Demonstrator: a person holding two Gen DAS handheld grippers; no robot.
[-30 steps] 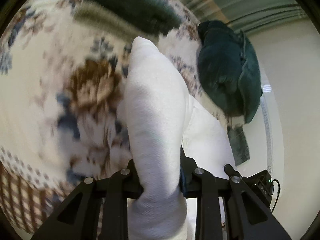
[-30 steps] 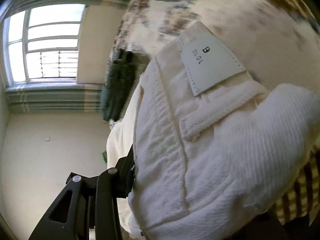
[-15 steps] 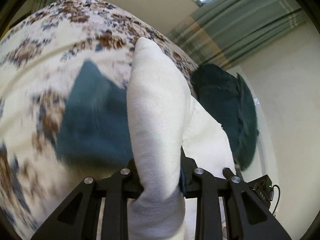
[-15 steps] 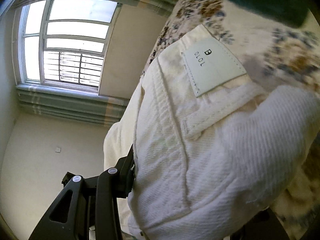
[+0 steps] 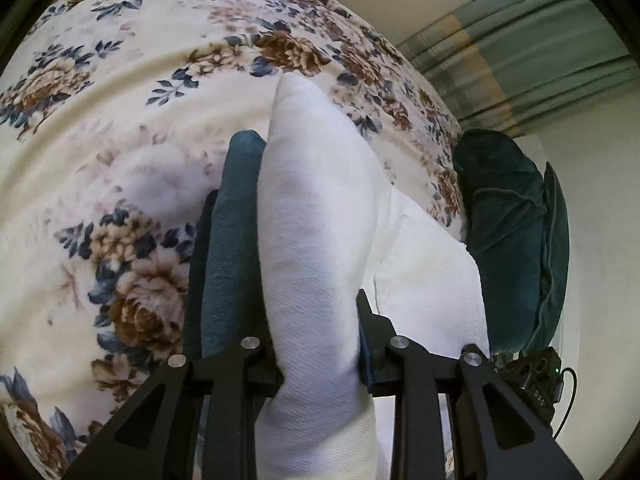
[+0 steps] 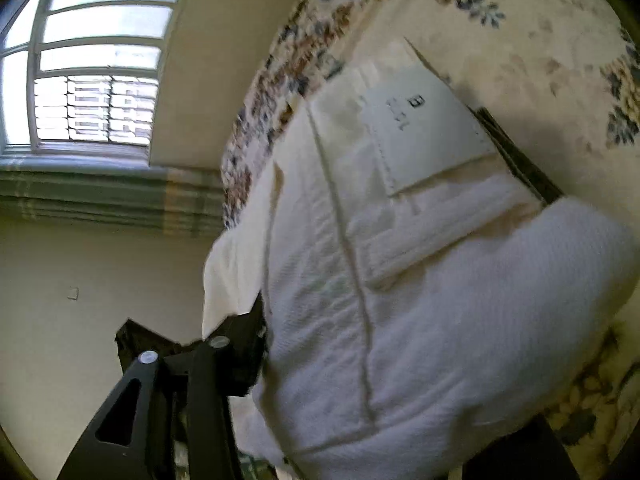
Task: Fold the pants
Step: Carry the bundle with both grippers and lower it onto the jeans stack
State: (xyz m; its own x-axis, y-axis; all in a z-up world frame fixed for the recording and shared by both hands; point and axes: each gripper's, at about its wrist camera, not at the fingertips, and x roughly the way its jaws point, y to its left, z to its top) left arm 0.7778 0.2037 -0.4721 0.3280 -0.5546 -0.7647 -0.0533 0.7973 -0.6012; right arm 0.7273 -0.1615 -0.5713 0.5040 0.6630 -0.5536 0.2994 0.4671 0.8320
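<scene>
The white pants are bunched in a thick fold between the fingers of my left gripper, which is shut on them over the floral bed cover. In the right wrist view the same white pants fill the frame, waistband up, with a white brand patch showing. My right gripper is shut on the waistband; only its left finger shows, the other is hidden by cloth.
A folded blue denim garment lies just left of the held fold. A dark green garment heap lies at the bed's right edge. A window and striped curtain stand beyond the bed.
Both grippers have swept on across the bed with the pants. The blue denim piece now lies right beside the left gripper. The grips have not changed.
</scene>
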